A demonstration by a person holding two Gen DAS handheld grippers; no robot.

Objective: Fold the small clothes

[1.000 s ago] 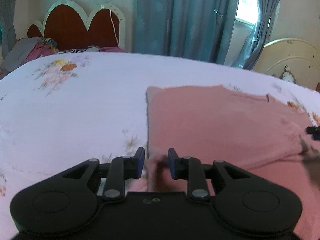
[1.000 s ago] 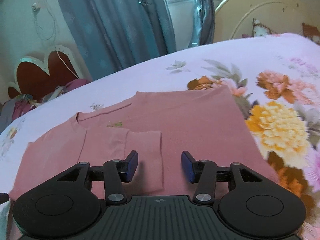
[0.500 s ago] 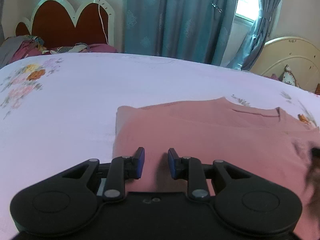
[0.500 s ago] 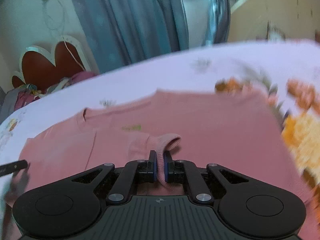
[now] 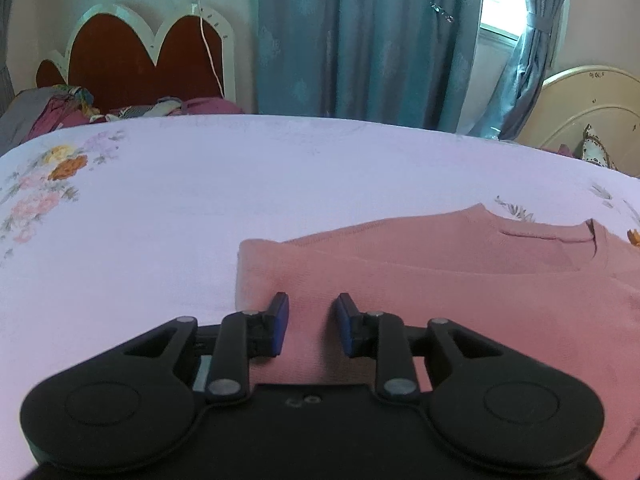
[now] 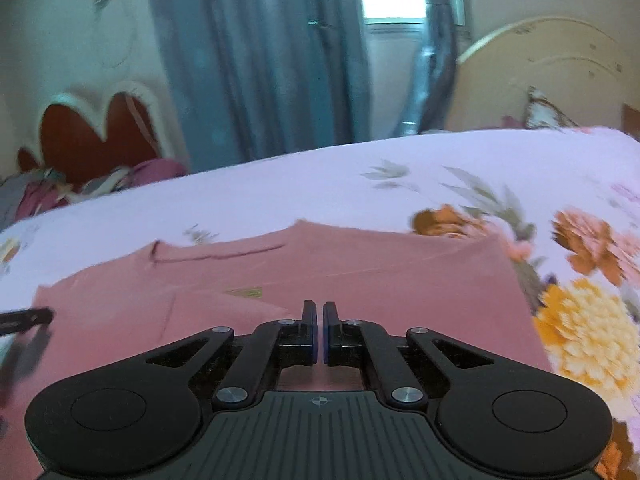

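Pink shirt [image 5: 460,292] sides folded in on bed [image 5: 200,200], lengthwise fold left; left hand-held gripper [image 5: 308,330] spread, right hand-held gripper [image 6: 319,330] pressed together, empty.

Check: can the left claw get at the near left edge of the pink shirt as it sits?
Probably yes. The left claw hovers over the pink shirt just inside that edge, jaws apart with nothing between them, and only bare bedsheet beside it.

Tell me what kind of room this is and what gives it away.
Most likely a home bedroom. The pink shirt lies on a bed with a floral sheet, a scalloped red headboard stands against the wall, and teal curtains hang by a window.
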